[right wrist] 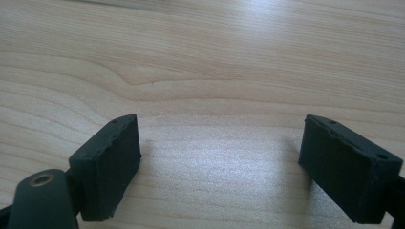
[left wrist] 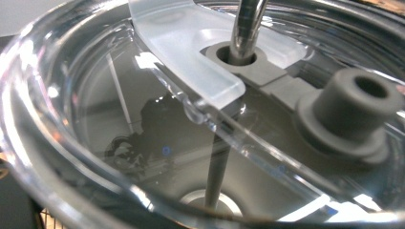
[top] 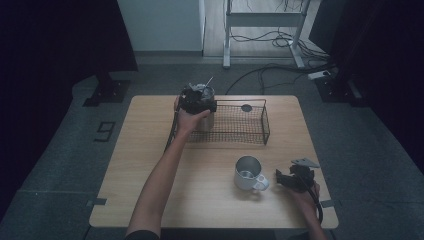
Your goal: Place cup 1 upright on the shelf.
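A steel tumbler (top: pixel 209 117) with a clear lid (left wrist: pixel 119 119) and a metal straw (left wrist: pixel 246 28) stands at the left end of the wire basket (top: pixel 240 136). My left gripper (top: pixel 197 100) sits right on top of the tumbler, held by a hand; its jaws are hidden by the lid, so I cannot tell whether they grip it. A white mug (top: pixel 248 172) stands on the table's front right. Just right of the mug's handle, my right gripper (top: pixel 281 177) lies low over the wood, jaws wide apart (right wrist: pixel 219 162) with nothing between them.
A small dark round object (top: pixel 246 107) lies in the basket's far right part. A grey plug (left wrist: pixel 356 102) sits on the lid beside the straw hole. The wooden table (top: pixel 150 165) has bare room at left and front. Cables and a desk frame (top: pixel 260 20) lie beyond it.
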